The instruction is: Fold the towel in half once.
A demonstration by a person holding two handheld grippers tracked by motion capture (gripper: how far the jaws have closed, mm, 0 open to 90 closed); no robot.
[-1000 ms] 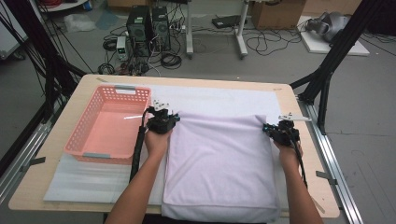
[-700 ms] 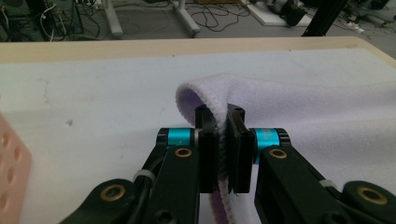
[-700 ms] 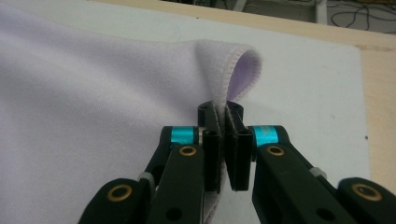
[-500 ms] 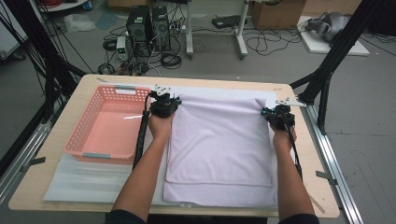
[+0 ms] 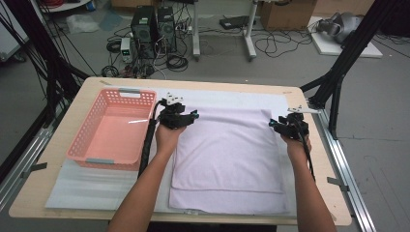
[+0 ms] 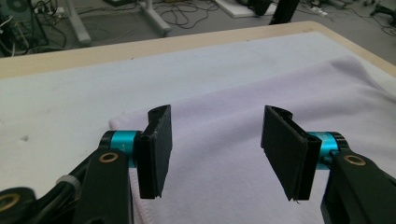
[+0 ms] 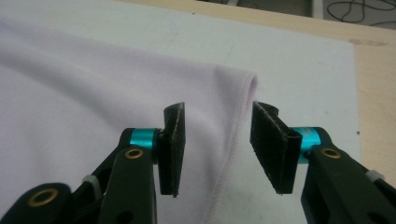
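A pale lilac towel (image 5: 227, 154) lies folded on a white mat (image 5: 96, 183) in the middle of the table. My left gripper (image 5: 186, 117) hovers over the towel's far left corner (image 6: 122, 120). Its jaws have just been opening and stand apart over the cloth, holding nothing (image 6: 212, 149). My right gripper (image 5: 280, 124) is at the far right corner (image 7: 250, 81). Its jaws have also just been opening, and the hemmed edge (image 7: 231, 140) lies flat below the gap, free of the pads (image 7: 215, 147).
A pink plastic basket (image 5: 87, 150) sits on the left part of the table, close to my left forearm. The wooden table edge (image 5: 193, 83) runs along the far side. Black frame posts (image 5: 338, 82) stand at the right rear corner.
Both hands carried the towel's near edge to the far side, folding it. Both grippers have since opened and let go of the corners, which now lie flat.
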